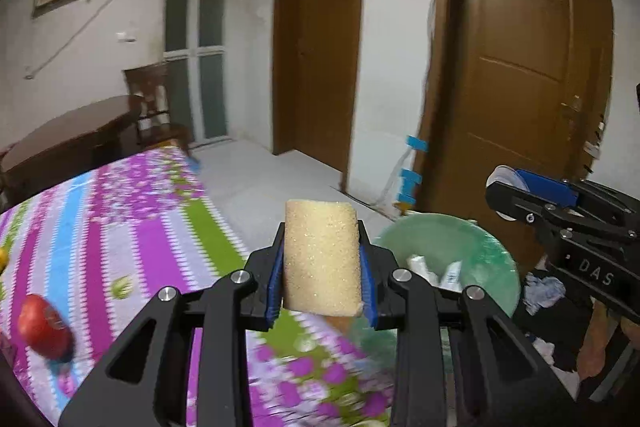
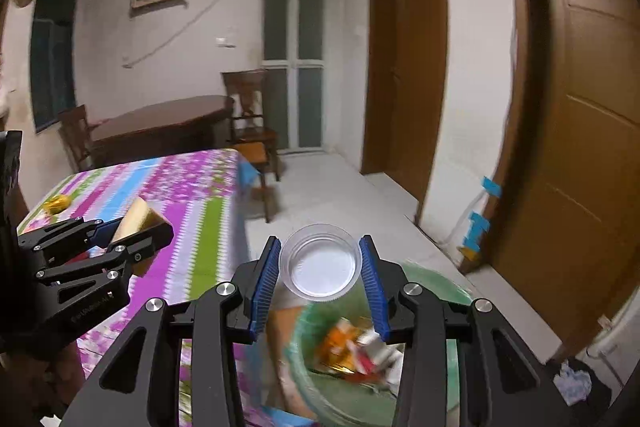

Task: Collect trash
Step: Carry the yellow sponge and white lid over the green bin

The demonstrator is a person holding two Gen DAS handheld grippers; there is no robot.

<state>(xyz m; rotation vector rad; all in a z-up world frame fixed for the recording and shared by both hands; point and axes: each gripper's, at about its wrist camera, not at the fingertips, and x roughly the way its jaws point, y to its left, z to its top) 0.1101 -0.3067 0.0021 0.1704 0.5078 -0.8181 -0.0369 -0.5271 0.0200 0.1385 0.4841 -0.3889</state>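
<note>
1. The left hand-held gripper (image 1: 322,267) was closed partway on a yellow sponge (image 1: 321,259), which stood upright between its blue pads and poked out past the fingertips.
2. The right hand-held gripper (image 2: 320,267) was closed a little wider on a clear plastic cup (image 2: 321,261), its pads pressing on opposite sides of the rim, with the cup's mouth facing the camera.
3. A green bin (image 2: 432,359) sat just below and ahead of both grippers, beside the edge of the worktop (image 1: 120,211), which was covered in a purple, blue and green floral cloth. The bin already held crumpled wrappers and paper (image 2: 360,347).
4. The step in hand appeared to be carrying both items over the bin for dropping.
5. To do it well, each item should probably be brought fully over the bin's opening before letting go, the light cup low enough that it would not bounce out.
6. The two grippers were near each other, so they should be kept apart to avoid a knock.
7. A red apple (image 1: 44,327) and a small yellow object (image 2: 56,205), too blurred to identify, lay on the worktop.
</note>
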